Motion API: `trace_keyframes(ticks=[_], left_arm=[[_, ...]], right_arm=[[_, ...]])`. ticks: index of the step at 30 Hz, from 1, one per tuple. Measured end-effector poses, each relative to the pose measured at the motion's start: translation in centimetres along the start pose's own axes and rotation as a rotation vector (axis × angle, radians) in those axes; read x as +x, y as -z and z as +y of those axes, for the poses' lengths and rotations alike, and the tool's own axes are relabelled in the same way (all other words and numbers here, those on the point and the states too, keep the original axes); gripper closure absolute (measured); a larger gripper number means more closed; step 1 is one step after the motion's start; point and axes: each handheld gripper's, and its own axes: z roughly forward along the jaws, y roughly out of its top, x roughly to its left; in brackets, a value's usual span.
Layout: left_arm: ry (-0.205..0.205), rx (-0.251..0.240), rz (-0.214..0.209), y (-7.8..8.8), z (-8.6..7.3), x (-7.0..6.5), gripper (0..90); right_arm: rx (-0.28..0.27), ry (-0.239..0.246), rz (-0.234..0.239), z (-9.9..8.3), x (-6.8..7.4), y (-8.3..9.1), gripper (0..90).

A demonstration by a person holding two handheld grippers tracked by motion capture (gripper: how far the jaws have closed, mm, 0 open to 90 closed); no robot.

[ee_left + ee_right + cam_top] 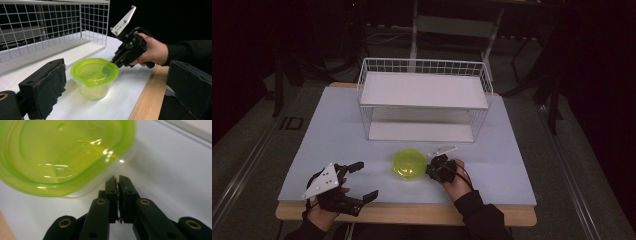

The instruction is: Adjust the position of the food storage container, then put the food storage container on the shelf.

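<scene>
White tabletop (pixel 337 130) | green-lidded tub (pixel 409 163) touching right gripper (pixel 430 168), pressed together | left gripper (pixel 364 181) spread, apart

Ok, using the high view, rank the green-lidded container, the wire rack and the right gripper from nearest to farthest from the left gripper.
1. green-lidded container, mid-table, to the right of the left gripper.
2. right gripper, just beyond the container's right edge.
3. wire rack, at the table's far side.
</scene>
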Motion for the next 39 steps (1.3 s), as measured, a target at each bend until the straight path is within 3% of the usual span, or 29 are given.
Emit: trace_keyframes(ticks=[2,6,11,13,14,17,21,23,26,28,32,33,36,38,39], left_arm=[[0.004,0.001,-0.002,0.0,0.0,0.0,3.7],[0.009,0.008,0.002,-0.1,0.0,0.1,3.7],[0.015,0.033,0.005,-0.3,-0.1,0.2,3.8],[0.030,0.052,0.004,-0.5,-0.1,0.3,3.8],[0.035,0.064,0.005,-0.6,-0.1,0.3,3.9],[0.063,0.087,-0.014,-0.9,0.2,0.2,3.9],[0.075,0.124,-0.037,-1.6,1.1,-0.2,3.8],[0.075,0.124,-0.037,-1.6,1.1,-0.2,3.8],[0.077,0.173,-0.100,-2.5,2.5,-0.2,3.8],[0.075,0.184,-0.098,-2.7,2.8,-0.1,3.9],[0.087,0.221,-0.103,-3.7,3.7,0.8,4.1],[0.087,0.229,-0.094,-4.0,3.9,1.0,4.5],[0.102,0.241,-0.080,-4.8,4.3,1.7,5.4],[0.112,0.240,-0.084,-5.0,4.4,2.0,5.7],[0.141,0.243,-0.087,-5.6,4.4,2.6,6.2]], right_arm=[[-0.003,0.005,-0.009,0.0,-0.1,0.3,83.2],[-0.045,0.003,-0.032,-0.2,-0.8,2.5,70.5],[-0.137,0.052,-0.069,-1.3,-0.7,5.6,44.8],[-0.178,0.034,-0.052,-1.7,-0.6,6.5,29.4],[-0.194,0.048,-0.027,-1.9,-0.5,7.1,19.8],[-0.243,0.057,-0.002,-2.2,0.0,7.9,12.1],[-0.275,0.117,-0.007,-2.2,1.2,8.9,11.5],[-0.280,0.121,-0.015,-2.1,1.5,9.1,11.5],[-0.288,0.118,-0.004,-1.3,2.1,9.7,13.9],[-0.295,0.135,-0.017,-0.8,2.1,9.9,15.1],[-0.297,0.130,-0.021,0.5,1.5,10.3,17.5],[-0.295,0.135,-0.044,0.7,1.5,10.4,17.5],[-0.299,0.129,-0.030,1.3,1.4,10.4,15.9],[-0.269,0.100,-0.041,1.7,1.4,10.3,16.5],[-0.245,0.060,-0.036,2.1,1.4,10.0,16.5]])
